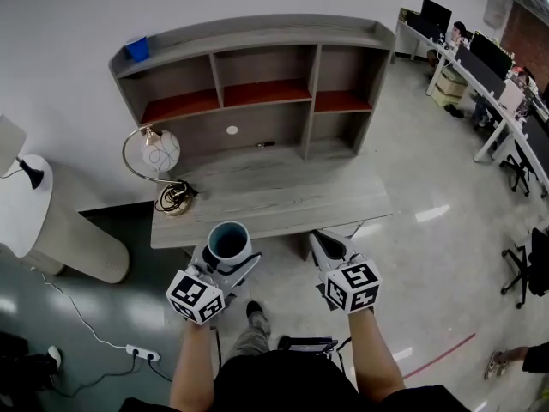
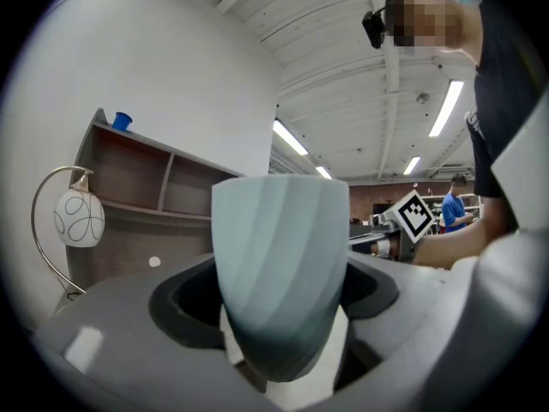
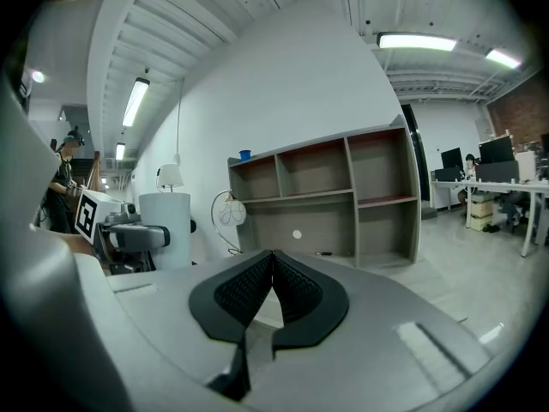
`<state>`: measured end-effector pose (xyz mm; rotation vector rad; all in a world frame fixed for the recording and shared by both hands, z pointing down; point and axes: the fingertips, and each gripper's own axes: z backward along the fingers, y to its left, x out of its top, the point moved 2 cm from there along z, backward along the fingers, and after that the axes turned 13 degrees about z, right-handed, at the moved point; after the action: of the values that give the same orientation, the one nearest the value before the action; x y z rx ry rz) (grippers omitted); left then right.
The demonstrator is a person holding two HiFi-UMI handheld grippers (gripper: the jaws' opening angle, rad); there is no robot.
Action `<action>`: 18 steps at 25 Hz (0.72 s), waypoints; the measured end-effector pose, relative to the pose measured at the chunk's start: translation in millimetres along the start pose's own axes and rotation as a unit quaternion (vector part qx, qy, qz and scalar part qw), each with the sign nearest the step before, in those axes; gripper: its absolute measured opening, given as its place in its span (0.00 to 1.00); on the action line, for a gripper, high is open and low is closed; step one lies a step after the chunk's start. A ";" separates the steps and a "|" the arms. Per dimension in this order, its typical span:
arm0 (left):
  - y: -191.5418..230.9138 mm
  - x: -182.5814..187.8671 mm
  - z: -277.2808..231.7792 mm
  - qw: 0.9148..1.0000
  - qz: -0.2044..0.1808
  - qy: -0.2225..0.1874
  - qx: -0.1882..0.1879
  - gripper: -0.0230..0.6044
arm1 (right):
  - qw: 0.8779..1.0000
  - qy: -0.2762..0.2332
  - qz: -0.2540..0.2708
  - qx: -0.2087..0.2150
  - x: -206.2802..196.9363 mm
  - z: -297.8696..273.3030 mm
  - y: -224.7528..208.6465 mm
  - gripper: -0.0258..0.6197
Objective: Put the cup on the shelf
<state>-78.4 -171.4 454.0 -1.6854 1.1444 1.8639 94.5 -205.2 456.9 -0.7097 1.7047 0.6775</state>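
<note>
Nearest, the left hand-held gripper (image 1: 225, 260) grasps the one cup (image 2: 279, 264) upright at the bench's (image 1: 283, 204) near edge, with the cup's foot sunk between the jaws. The right hand-held gripper (image 3: 270, 269) is clenched on nothing. One lamp (image 1: 159, 153) stands at the bench's left. Beyond, the shelf (image 1: 257, 93) bears one blue thing (image 1: 136, 48) on top, too small to name.

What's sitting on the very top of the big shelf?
A small blue container sits at the left end of the shelf's top board. Nothing else shows up there. What is inside the blue container is hidden from every view.
</note>
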 end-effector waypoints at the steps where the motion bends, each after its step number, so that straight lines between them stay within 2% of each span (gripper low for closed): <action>1: 5.1 0.9 -5.1 1.000 0.000 0.000 0.000 0.63 | 1.000 0.000 0.000 0.000 0.0 -5.8 -3.9 0.06; 10: 63.0 14.2 -69.6 1.000 0.008 0.003 -0.025 0.63 | 1.000 0.011 0.009 -0.016 6.7 -70.2 -48.3 0.06; 18: 131.4 51.5 -125.1 0.999 0.002 0.006 -0.049 0.63 | 0.999 0.012 0.010 -0.037 33.9 -146.5 -85.7 0.06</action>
<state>-106.1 -357.9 452.4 -1.7497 1.0775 1.9441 60.0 -374.7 449.5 -0.7559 1.7179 0.7517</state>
